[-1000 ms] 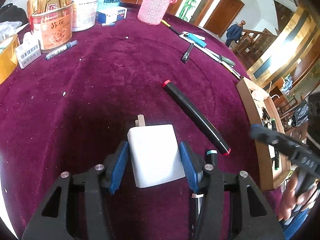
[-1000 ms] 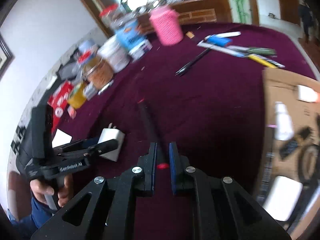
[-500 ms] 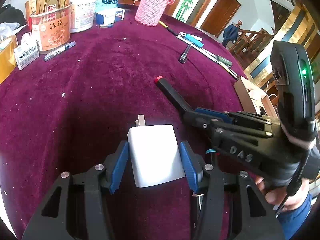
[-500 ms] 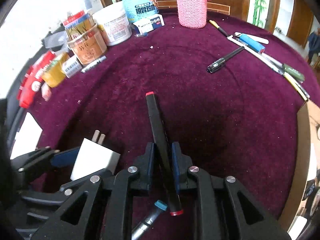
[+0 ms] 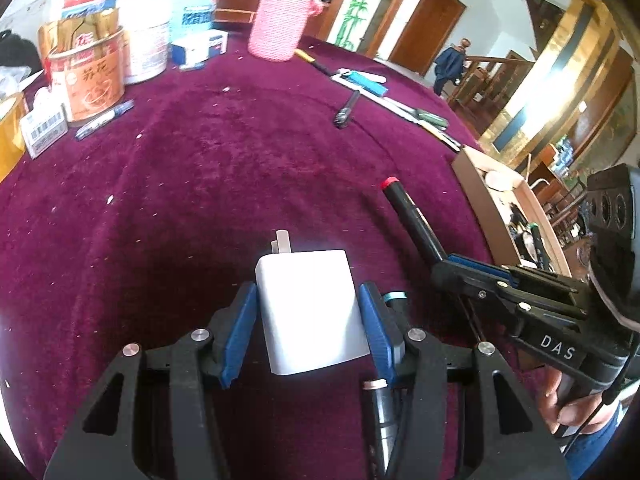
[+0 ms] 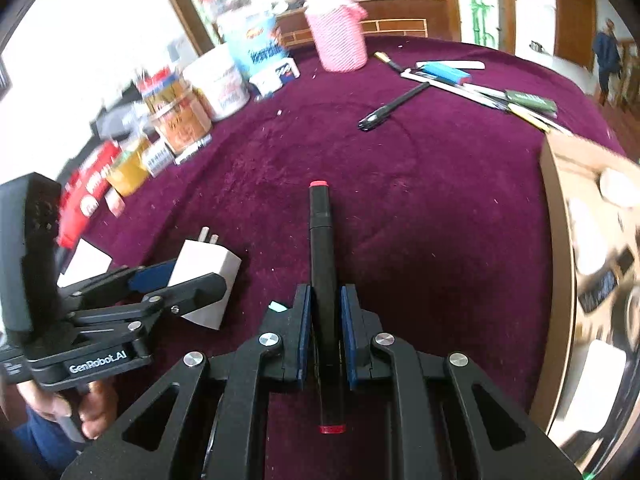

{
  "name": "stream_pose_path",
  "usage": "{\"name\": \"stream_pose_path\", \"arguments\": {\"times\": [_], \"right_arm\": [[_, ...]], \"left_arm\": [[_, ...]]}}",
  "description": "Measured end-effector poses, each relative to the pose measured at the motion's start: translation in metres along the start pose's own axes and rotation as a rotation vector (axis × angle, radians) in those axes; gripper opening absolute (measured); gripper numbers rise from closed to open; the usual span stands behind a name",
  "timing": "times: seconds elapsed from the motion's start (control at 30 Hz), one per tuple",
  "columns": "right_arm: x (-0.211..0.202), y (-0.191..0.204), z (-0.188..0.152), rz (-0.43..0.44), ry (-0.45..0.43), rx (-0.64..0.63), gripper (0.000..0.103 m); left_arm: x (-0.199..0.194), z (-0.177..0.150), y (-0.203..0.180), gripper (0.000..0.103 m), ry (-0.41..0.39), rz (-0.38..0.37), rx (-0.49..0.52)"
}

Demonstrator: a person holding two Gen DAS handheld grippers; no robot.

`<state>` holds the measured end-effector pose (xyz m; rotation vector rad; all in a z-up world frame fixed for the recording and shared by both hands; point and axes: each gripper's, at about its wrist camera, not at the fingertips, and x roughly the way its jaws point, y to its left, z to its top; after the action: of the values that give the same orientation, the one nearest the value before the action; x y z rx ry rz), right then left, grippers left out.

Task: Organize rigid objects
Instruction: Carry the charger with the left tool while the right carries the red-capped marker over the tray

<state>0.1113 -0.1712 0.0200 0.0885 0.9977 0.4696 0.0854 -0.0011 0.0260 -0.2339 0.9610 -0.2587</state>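
on right hand-held gripper (image 5: 448, 264): "das"

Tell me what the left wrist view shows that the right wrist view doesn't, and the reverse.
Only the left wrist view: a silver pen under the left gripper, and the charger's full top face.

Only the right wrist view: the marker's near red end, behind the right gripper, and red packets at the table's left edge.

Both: the charger clamped between the left pads, the marker clamped by the right gripper, the pink holder, the orange tin, the cardboard box and the purple cloth.
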Motion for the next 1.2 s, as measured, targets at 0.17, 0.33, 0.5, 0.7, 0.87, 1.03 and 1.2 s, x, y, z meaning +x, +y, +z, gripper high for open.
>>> {"name": "stream_pose_path", "arguments": {"times": [0.17,0.33,0.5,0.7,0.87,1.03,1.2], "right_arm": [[-0.004,-0.006,-0.001,0.036,-0.03,0.02,0.013],[-0.007,0.0,-0.002,0.053,-0.046,0.003,0.013],[-0.007,-0.001,-0.002,0.05,-0.048,0.01,0.013],[-0.007,0.0,-0.003,0.051,-0.05,0.01,0.013],[-0.011,-0.003,-0.002,0.049,-0.063,0.022,0.013],[-0.018,-0.009,-0.001,0.05,-0.078,0.039,0.013],[-0.022,-0.011,0.0,0.049,-0.087,0.045,0.013]], "left_arm": [[-0.002,-0.002,-0.014,0.05,-0.042,0.037,0.057],[-0.003,-0.002,-0.018,0.05,-0.063,0.06,0.079],[-0.004,-0.005,-0.024,0.05,-0.085,0.099,0.107],[-0.006,-0.007,-0.027,0.05,-0.106,0.124,0.125],[-0.007,-0.008,-0.028,0.05,-0.116,0.135,0.132],[-0.007,-0.008,-0.028,0.05,-0.118,0.14,0.131],[-0.009,-0.007,-0.028,0.05,-0.124,0.132,0.128]]}}
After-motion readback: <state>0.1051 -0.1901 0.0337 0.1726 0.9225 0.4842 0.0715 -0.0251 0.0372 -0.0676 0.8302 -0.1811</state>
